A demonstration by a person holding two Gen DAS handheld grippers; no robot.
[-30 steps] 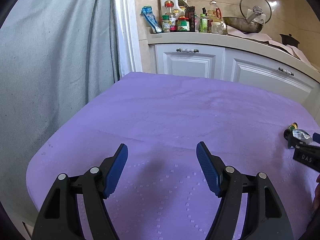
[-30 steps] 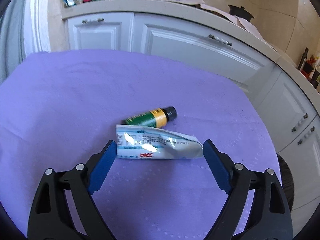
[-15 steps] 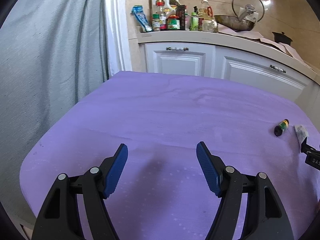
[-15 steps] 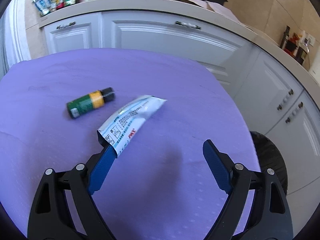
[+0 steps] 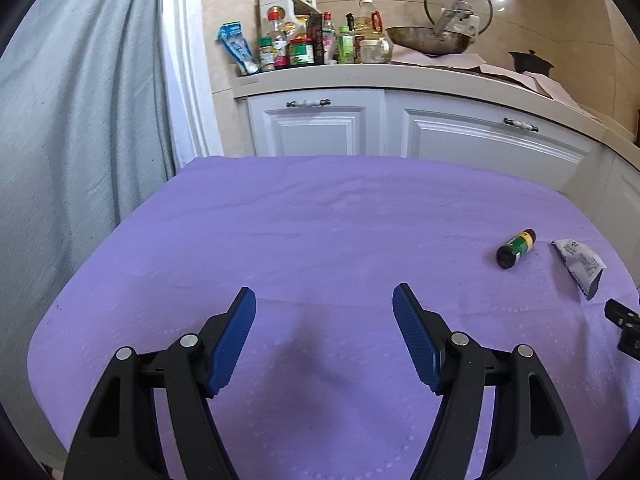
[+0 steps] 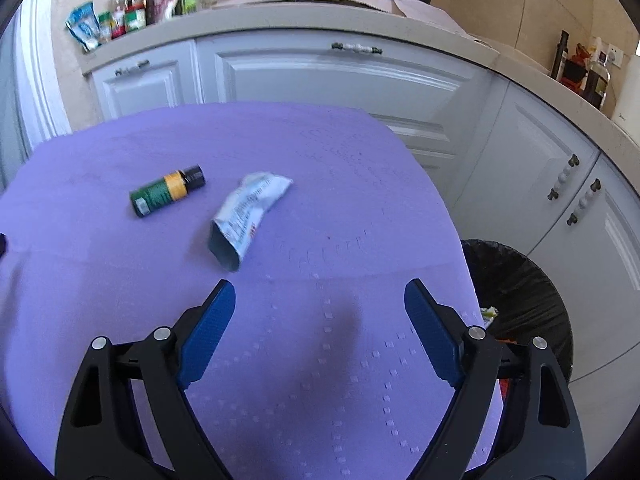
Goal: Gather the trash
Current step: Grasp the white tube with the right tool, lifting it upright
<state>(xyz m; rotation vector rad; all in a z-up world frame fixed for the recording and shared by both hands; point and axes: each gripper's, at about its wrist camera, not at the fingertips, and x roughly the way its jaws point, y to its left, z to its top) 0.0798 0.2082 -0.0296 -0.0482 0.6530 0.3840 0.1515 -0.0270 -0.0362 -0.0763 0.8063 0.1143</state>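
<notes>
The trash is two small things that lie on the purple cloth (image 6: 360, 184) of the counter. One is a small bottle (image 6: 166, 196) on its side, dark green with a yellow band and a black cap. The other is a flattened packet (image 6: 246, 216), silver-white with small print and a little red, crumpled at the far end and open at the near end. The two lie near each other but do not touch. In the left wrist view the bottle (image 5: 516, 248) and the packet (image 5: 580, 266) are far to the right side of the cloth.

The print on the packet is too blurred to read. A bin with a black bag (image 6: 520, 296) stands on the floor just beside the right edge of the counter; it is partly hidden by the cloth and by the right tongs, and what is inside I cannot make out. At the right border of the left view only a black corner of the other tool (image 5: 624, 328) is seen.

The left tongs (image 5: 324, 336) are spread over bare cloth, with nothing between them. The right tongs (image 6: 320, 332) are also spread and empty. One second ago the packet lay across between the right tongs; now it lies free in front of them, to the left. The left tongs have the same spread as before.
</notes>
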